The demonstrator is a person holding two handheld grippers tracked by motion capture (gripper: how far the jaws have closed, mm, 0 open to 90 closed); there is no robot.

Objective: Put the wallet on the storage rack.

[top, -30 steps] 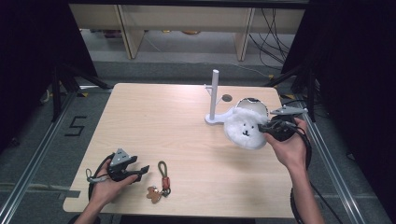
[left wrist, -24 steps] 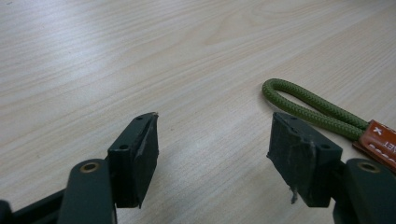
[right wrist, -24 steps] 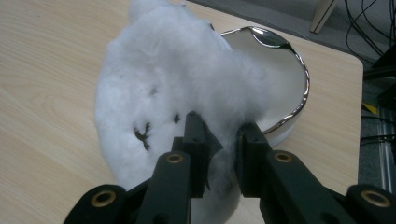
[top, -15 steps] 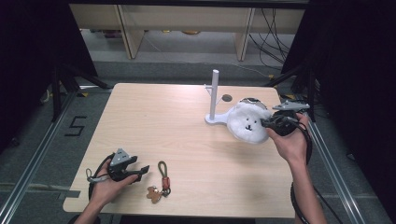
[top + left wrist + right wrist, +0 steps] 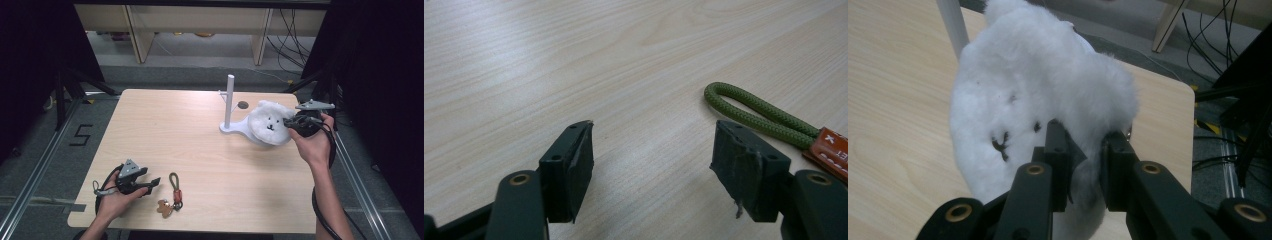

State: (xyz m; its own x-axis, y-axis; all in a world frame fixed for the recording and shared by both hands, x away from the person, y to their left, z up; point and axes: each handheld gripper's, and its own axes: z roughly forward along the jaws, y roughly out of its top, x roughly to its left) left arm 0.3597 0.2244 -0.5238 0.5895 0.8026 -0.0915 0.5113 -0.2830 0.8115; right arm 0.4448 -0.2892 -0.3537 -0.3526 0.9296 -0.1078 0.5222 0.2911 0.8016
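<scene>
A white fluffy plush with a small dark face [image 5: 269,123] [image 5: 1038,100] hangs over the base of a white stand [image 5: 229,102] at the table's right. My right gripper [image 5: 289,121] [image 5: 1087,167] is shut on the plush's edge, its fur squeezed between the jaws. A keychain with a green cord loop [image 5: 174,180] [image 5: 754,112], an orange tab and a small brown charm [image 5: 163,207] lies near the front edge. My left gripper [image 5: 154,183] [image 5: 651,170] rests open on the table just left of the cord loop, with nothing between its jaws.
The wooden table [image 5: 170,130] has its front edge close to the keychain. The white stand's post [image 5: 953,22] rises just behind the plush. A dark round spot [image 5: 243,105] marks the tabletop beside the stand. Cables and shelving sit on the floor beyond the table.
My right gripper has carried the plush a little farther from me and turned it, so its face now points toward the camera. The left gripper and keychain have stayed put.
</scene>
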